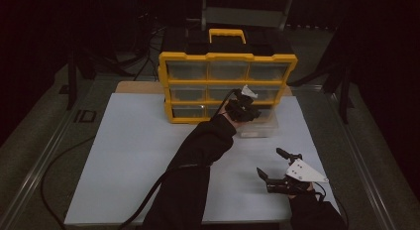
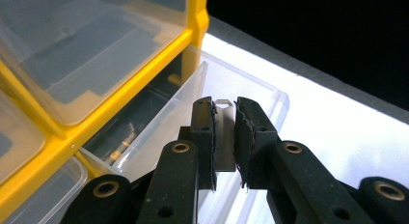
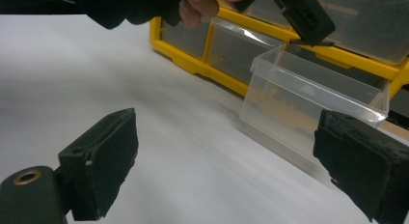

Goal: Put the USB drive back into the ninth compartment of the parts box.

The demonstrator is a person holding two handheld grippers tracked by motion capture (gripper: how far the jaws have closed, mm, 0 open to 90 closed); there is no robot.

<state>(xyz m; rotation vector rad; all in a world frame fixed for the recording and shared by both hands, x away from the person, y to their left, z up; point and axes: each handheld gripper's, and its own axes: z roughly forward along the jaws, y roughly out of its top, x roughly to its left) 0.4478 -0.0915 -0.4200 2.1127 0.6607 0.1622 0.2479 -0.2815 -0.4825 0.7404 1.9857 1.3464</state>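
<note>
Left tool (image 2: 224, 137) clamped on a small metal plate (image 2: 224, 137), poised over the open drawer (image 2: 270, 96); drop-off not yet done. Right tool (image 1: 275, 164) idle on the tabletop (image 1: 138, 155), jaws apart

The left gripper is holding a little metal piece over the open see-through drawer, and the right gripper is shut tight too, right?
Not quite. The right gripper is open, its jaws wide apart in the right gripper view. The left gripper does hold the metal piece over the open drawer.

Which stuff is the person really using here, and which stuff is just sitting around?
In use:
left gripper
small metal piece, pinched in it
pulled-out clear drawer
yellow drawer cabinet

Just there:
right gripper, open, holding nothing
white sheet
black cable
</note>
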